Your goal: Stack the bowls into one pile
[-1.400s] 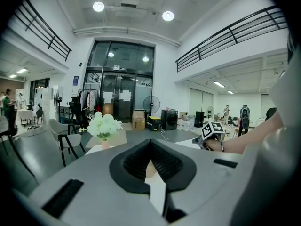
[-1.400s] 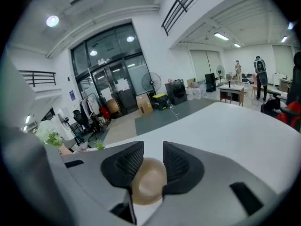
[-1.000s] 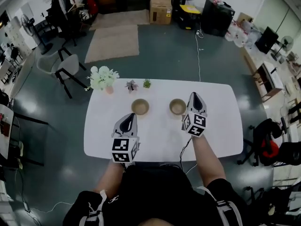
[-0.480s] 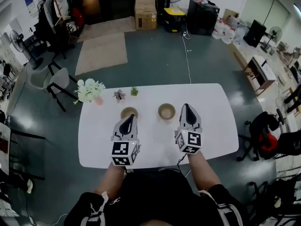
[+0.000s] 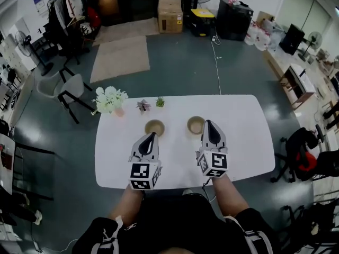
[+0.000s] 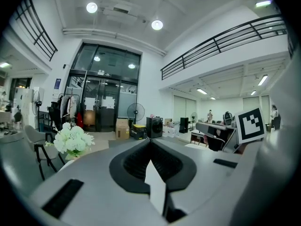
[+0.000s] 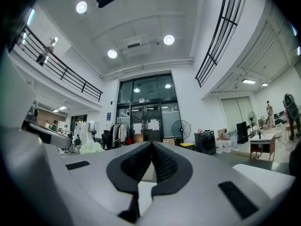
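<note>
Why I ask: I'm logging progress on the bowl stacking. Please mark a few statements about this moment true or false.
1. The left bowl and the right bowl sit apart on the white table, not stacked. True.
2. The right gripper grips a bowl. False: its jaws are closed together with nothing between them.
3. The left gripper has its jaws closed and is empty. True.
4. The white flowers stand at the table's right end. False: in the head view they stand at its far left corner.
</note>
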Tool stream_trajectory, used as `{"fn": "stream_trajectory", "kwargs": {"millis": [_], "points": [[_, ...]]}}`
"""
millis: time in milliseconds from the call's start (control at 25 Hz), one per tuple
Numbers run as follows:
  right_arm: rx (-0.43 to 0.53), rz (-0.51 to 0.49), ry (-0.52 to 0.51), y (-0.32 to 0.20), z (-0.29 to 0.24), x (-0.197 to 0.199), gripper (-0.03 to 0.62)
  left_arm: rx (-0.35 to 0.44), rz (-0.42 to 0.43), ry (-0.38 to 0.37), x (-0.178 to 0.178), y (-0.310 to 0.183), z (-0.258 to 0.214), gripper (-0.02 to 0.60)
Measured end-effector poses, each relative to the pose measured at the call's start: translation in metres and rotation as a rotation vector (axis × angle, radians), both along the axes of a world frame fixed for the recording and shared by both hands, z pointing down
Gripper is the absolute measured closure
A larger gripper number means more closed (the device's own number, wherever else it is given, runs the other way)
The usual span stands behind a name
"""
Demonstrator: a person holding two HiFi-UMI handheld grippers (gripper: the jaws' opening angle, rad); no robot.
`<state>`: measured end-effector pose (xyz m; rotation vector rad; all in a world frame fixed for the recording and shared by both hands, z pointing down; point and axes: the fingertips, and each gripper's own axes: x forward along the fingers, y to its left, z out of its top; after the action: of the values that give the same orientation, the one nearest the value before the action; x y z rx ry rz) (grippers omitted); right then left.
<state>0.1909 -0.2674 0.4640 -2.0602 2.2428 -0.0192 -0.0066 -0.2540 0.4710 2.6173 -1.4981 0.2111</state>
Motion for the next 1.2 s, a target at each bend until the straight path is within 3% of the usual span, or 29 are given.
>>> {"fn": "stream_trajectory", "kwargs": {"millis": [120, 280, 480, 680, 760, 840, 1200], "points": [[-0.019, 0.000, 0.004, -0.004, 0.009, -0.054, 0.577, 0.021, 0.033, -0.016, -0.052, -0.005, -0.001, 0.569], [-0.015, 0.034, -0.010, -0.008, 0.008, -0.145, 0.577, 0.007, 0.089, -0.064, -0.147, -0.017, -0.004, 0.569], [-0.043, 0.049, 0.004, -0.016, 0.014, -0.250, 0.577, 0.001, 0.117, -0.071, -0.250, -0.045, -0.007, 0.569], [-0.170, -0.021, 0.120, -0.035, 0.043, -0.297, 0.570, -0.028, 0.126, -0.050, -0.285, -0.061, -0.006, 0.569], [-0.260, -0.105, 0.176, -0.044, 0.069, -0.321, 0.493, -0.040, 0.129, -0.053, -0.297, -0.063, -0.002, 0.569], [-0.355, -0.167, 0.245, -0.056, 0.100, -0.337, 0.462, -0.054, 0.126, -0.051, -0.308, -0.064, 0.005, 0.569], [-0.737, -0.224, 0.685, -0.095, 0.239, -0.331, 0.431, -0.081, 0.070, -0.042, -0.340, -0.082, 0.017, 0.569]]}}
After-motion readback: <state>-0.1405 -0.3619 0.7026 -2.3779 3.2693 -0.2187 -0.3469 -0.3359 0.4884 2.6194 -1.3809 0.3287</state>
